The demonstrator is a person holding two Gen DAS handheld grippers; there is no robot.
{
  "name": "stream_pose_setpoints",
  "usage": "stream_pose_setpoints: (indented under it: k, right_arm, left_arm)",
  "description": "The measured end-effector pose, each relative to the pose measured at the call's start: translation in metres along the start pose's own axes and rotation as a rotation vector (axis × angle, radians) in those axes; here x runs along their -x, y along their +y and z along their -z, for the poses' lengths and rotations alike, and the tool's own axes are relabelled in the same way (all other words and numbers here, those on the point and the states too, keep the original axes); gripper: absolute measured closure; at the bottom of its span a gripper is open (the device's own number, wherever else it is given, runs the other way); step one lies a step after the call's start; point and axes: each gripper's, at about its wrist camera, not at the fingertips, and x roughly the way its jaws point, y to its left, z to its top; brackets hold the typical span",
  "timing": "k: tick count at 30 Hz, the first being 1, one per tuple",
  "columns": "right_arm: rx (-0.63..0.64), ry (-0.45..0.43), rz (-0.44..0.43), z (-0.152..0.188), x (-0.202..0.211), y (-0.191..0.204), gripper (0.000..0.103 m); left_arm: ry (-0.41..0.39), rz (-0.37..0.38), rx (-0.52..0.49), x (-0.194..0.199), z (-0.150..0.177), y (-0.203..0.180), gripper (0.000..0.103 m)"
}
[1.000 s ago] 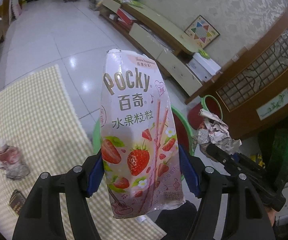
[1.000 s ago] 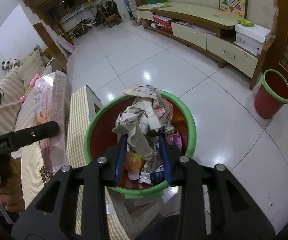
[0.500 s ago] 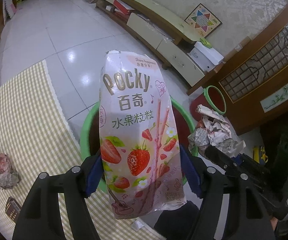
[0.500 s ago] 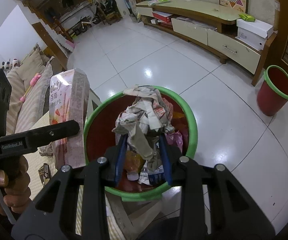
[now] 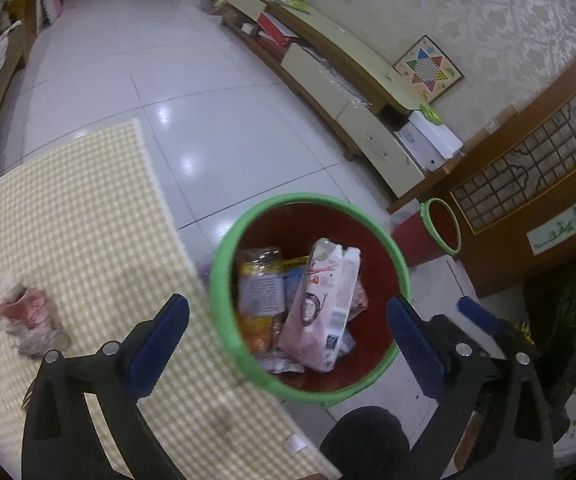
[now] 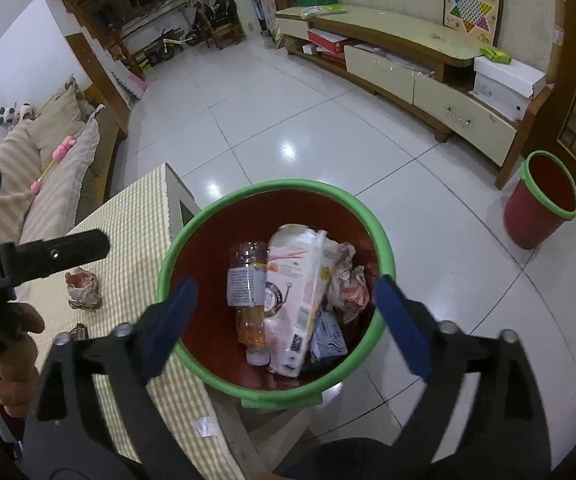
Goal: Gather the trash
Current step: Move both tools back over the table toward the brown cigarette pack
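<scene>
Left wrist view shows the left gripper (image 5: 288,320) with its blue jaws wide apart and nothing between them. It hangs over the red bin with the green rim (image 5: 224,280). The pink Pocky box (image 5: 319,308) lies inside the bin, leaning on a plastic bottle (image 5: 260,284). The bin stands right at the edge of the checked table (image 5: 88,208). One crumpled wrapper (image 5: 28,316) sits on the table, away from the edge.

Right wrist view shows the right gripper (image 6: 284,316) over the same bin, jaws wide apart and empty. A ball of paper (image 6: 347,284) lies in the bin beside the box. White floor tiles (image 6: 288,120) spread wide behind. A second red bin (image 6: 543,204) stands well apart.
</scene>
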Motion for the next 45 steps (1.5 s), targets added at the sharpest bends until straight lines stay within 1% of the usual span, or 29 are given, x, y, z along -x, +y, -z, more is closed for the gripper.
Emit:
stream_pose_setpoints:
  k: [2,7,12,17,20,24,27,28,34,40,45]
  right_arm:
    - [0.006,0.000,0.004,0.001,0.001,0.005,0.005]
    - [0.048,0.009,-0.012,0.006,0.002,0.034,0.005]
    - [0.111,0.024,-0.045,0.011,-0.003,0.071,0.005]
    - [0.158,0.036,-0.068,0.016,-0.008,0.105,0.005]
    - [0.189,0.050,-0.080,0.021,-0.013,0.121,0.005]
    - [0.224,0.068,-0.097,0.029,-0.017,0.140,0.005]
    - [0.245,0.080,-0.103,0.034,-0.019,0.149,0.005]
    - [0.248,0.084,-0.104,0.035,-0.020,0.151,0.005]
    - [0.270,0.096,-0.107,0.042,-0.020,0.160,0.005]
    - [0.287,0.108,-0.096,0.047,-0.021,0.162,0.005]
    - [0.286,0.120,-0.094,0.051,-0.024,0.161,0.005]
  left_arm:
    - [-0.008,-0.022,0.010,0.008,0.006,0.011,0.008]
    - [-0.045,-0.093,0.051,0.036,0.021,0.047,0.008]
    - [-0.065,-0.119,0.109,0.062,0.042,0.085,0.008]
    - [-0.054,-0.197,0.184,0.077,0.077,0.123,0.008]
    - [-0.021,-0.264,0.250,0.073,0.099,0.143,0.008]
    - [0.017,-0.316,0.324,0.065,0.124,0.165,0.008]
    - [0.021,-0.340,0.358,0.062,0.134,0.173,0.008]
    - [0.022,-0.341,0.383,0.060,0.136,0.177,0.008]
    - [0.035,-0.331,0.482,0.046,0.137,0.190,0.008]
    - [0.066,-0.365,0.498,0.023,0.137,0.187,0.008]
    - [0.074,-0.400,0.509,0.007,0.134,0.183,0.009]
